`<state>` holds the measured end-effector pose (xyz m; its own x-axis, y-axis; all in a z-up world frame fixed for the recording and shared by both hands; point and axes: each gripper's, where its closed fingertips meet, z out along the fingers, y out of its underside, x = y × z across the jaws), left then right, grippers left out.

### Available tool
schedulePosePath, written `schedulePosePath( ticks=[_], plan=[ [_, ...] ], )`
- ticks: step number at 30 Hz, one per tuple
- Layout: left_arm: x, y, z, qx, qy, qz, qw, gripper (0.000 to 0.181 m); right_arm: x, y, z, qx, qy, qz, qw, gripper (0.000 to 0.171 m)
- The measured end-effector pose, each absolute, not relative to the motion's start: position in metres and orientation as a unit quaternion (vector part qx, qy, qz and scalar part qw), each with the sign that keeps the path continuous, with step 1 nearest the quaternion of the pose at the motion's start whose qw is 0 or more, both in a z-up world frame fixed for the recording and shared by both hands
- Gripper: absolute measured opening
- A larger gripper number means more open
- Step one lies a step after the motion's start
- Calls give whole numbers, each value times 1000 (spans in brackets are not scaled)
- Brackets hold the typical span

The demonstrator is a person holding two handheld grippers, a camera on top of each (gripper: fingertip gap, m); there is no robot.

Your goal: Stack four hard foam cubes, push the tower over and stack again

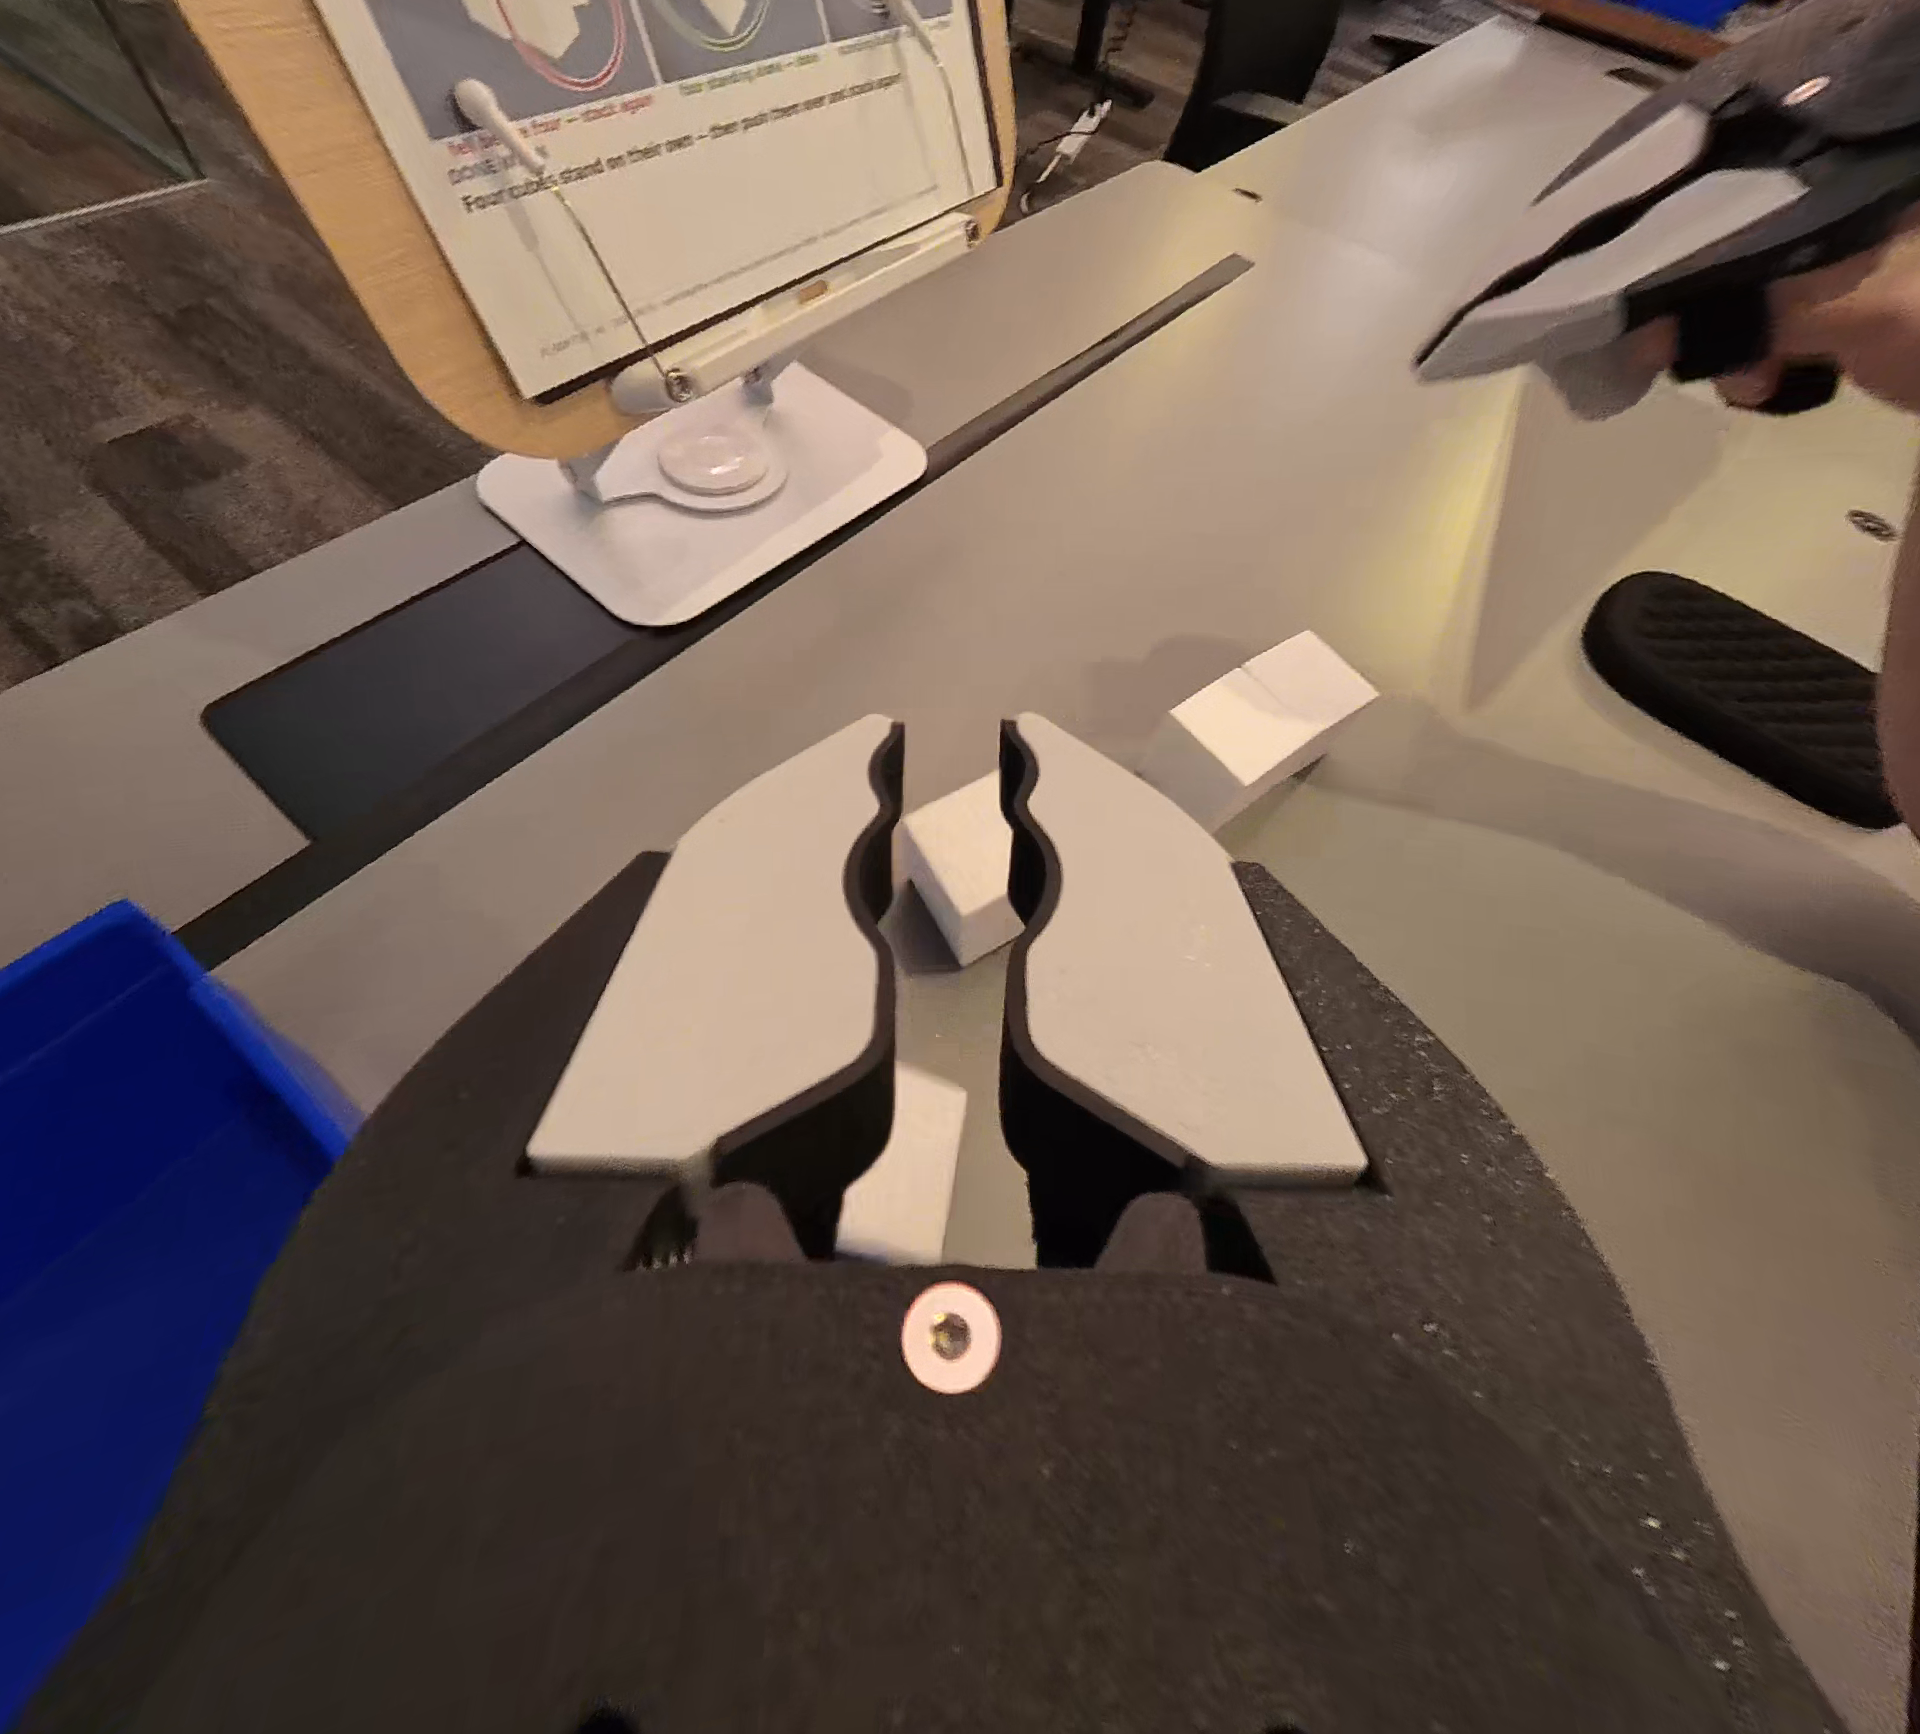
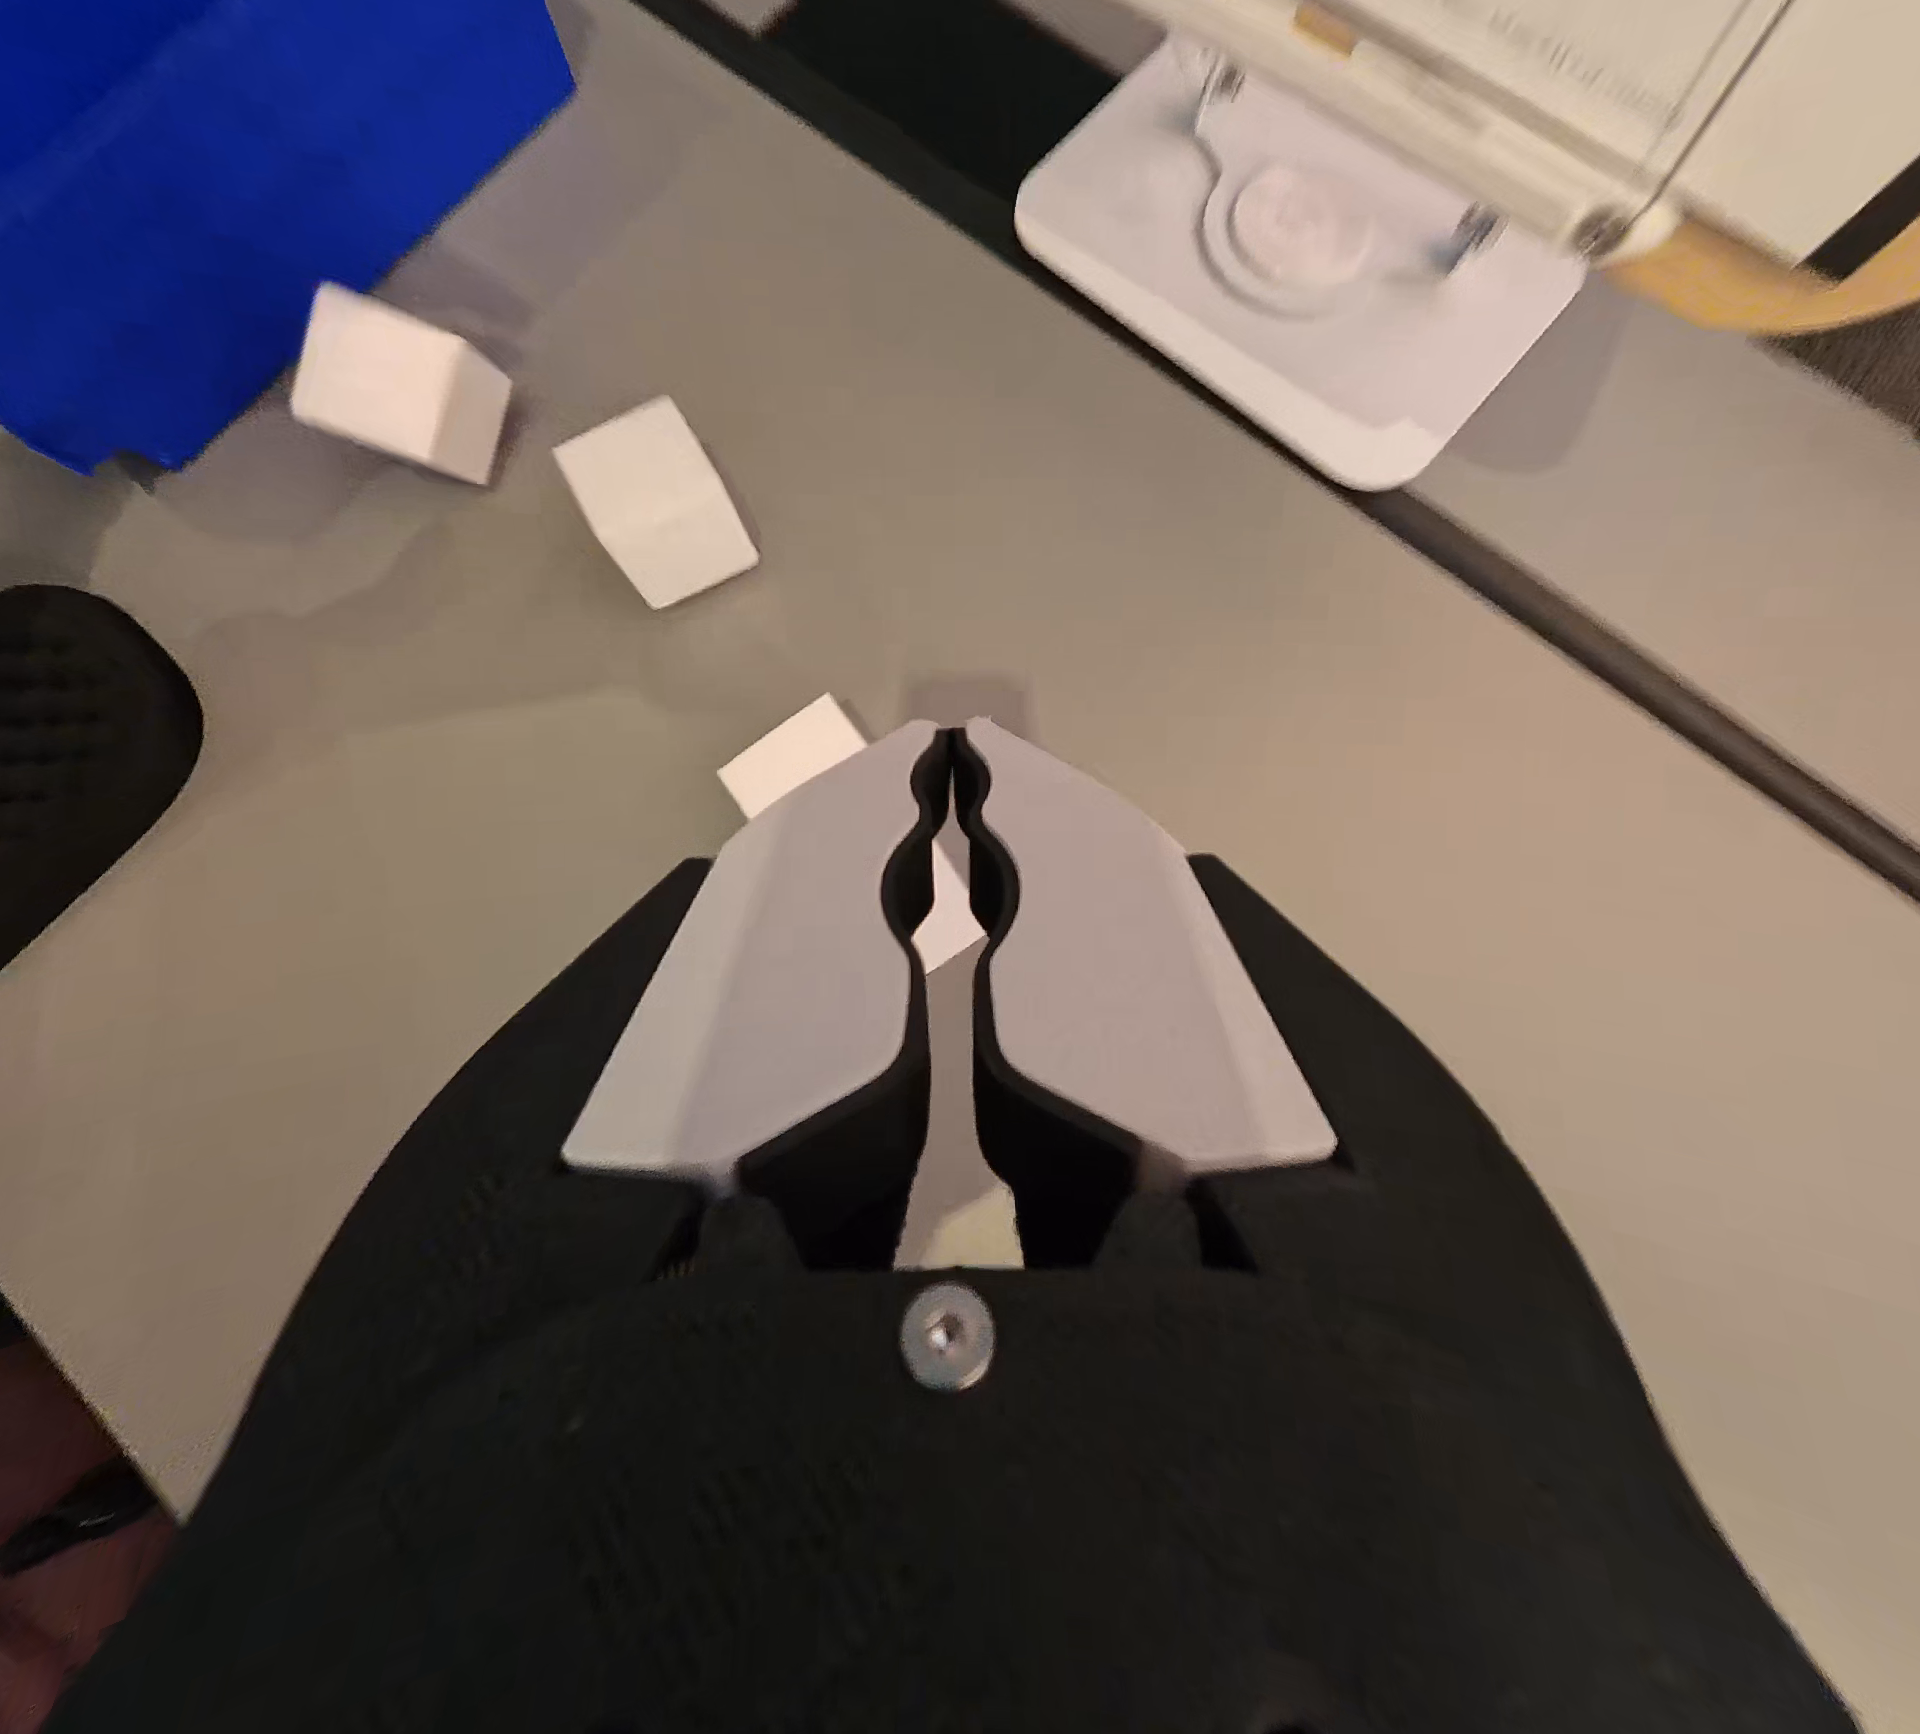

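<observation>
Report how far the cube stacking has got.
Done: nothing; no tower stands. A pair of foam cubes lies touching side by side on the table. In hand: the left gripper, open, hovers over a loose cube without gripping it; the right gripper is shut and empty. Left: stacking all four. Whether a tower was already toppled cannot be told.

right gripper (image 2: 952, 739) closed | white cubes (image 2: 655, 500) scattered (apparently three; blurred)
</observation>
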<state>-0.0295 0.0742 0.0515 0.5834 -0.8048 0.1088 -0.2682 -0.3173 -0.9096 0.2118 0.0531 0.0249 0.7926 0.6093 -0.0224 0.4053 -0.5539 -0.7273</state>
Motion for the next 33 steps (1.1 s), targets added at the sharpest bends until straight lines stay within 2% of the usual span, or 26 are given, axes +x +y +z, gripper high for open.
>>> schedulePosePath(
  ticks=[5, 8, 13, 20, 22, 26, 29, 33],
  plan=[
    [-38, 82, 42, -780, 355, -226, 464, 25, 227, 49, 74, -776, -348, 171, 497, 1],
    [-44, 89, 34, -791, 360, -176, 463, 26, 232, 37, 101, -724, -375, 205, 542, 10],
    [-46, 94, 18, -813, 358, -146, 435, 27, 249, 26, 103, -717, -404, 227, 520, 23],
    [-47, 87, -21, -831, 417, -83, 359, 26, 277, 51, 50, -749, -396, 246, 471, 33],
    [-53, 81, -34, -833, 440, -54, 330, 33, 277, 57, 44, -749, -387, 266, 467, 32],
    [-64, 67, -54, -825, 490, 6, 282, 62, 281, 61, 33, -752, -389, 279, 454, 32],
    [-72, 60, -70, -818, 517, 53, 246, 77, 285, 62, 33, -750, -383, 294, 452, 32],
    [-72, 58, -91, -817, 533, 64, 211, 85, 290, 64, 37, -746, -367, 318, 456, 32]
  ],
)
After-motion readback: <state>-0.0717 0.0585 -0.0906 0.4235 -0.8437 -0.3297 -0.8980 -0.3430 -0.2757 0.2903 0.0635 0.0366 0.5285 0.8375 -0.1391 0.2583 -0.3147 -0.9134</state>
